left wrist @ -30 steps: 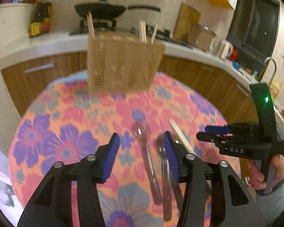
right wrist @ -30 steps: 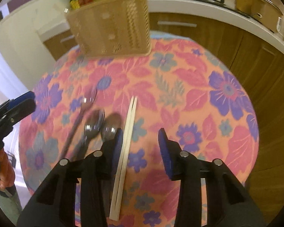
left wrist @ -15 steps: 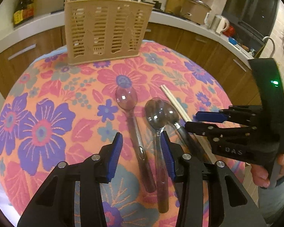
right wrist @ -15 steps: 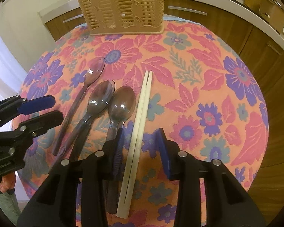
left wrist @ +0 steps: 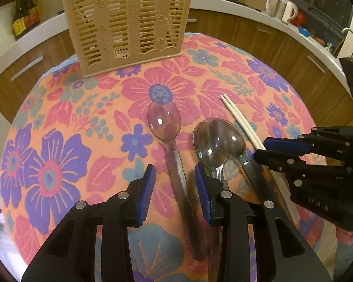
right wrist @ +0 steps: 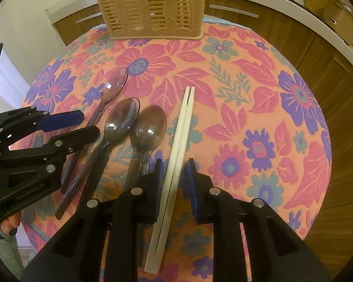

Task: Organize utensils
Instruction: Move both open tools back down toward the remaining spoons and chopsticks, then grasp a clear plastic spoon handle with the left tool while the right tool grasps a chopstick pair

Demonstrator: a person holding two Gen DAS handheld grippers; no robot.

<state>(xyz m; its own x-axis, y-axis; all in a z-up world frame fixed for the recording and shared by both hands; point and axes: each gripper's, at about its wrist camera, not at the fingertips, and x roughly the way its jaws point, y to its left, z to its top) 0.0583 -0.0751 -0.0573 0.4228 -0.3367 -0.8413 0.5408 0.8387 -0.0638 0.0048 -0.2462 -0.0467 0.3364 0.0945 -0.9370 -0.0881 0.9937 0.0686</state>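
Floral table (right wrist: 258, 75) mostly bare rightward; right hand-held gripper (right wrist: 174, 176) closing around chopsticks (right wrist: 183, 127), left hand-held gripper (left wrist: 175, 185) closing astride spoon handle (left wrist: 176, 164).

Orange tablecloth (right wrist: 258, 75) patterned with pink, purple and teal flowers. Beige latticed utensil basket (left wrist: 127, 23). Cream-white chopsticks (right wrist: 181, 136). Smoky, see-through grey spoons (right wrist: 148, 127). Black grippers with blue pads (left wrist: 148, 195). Brown wood cabinets (right wrist: 329, 54) under white countertop.
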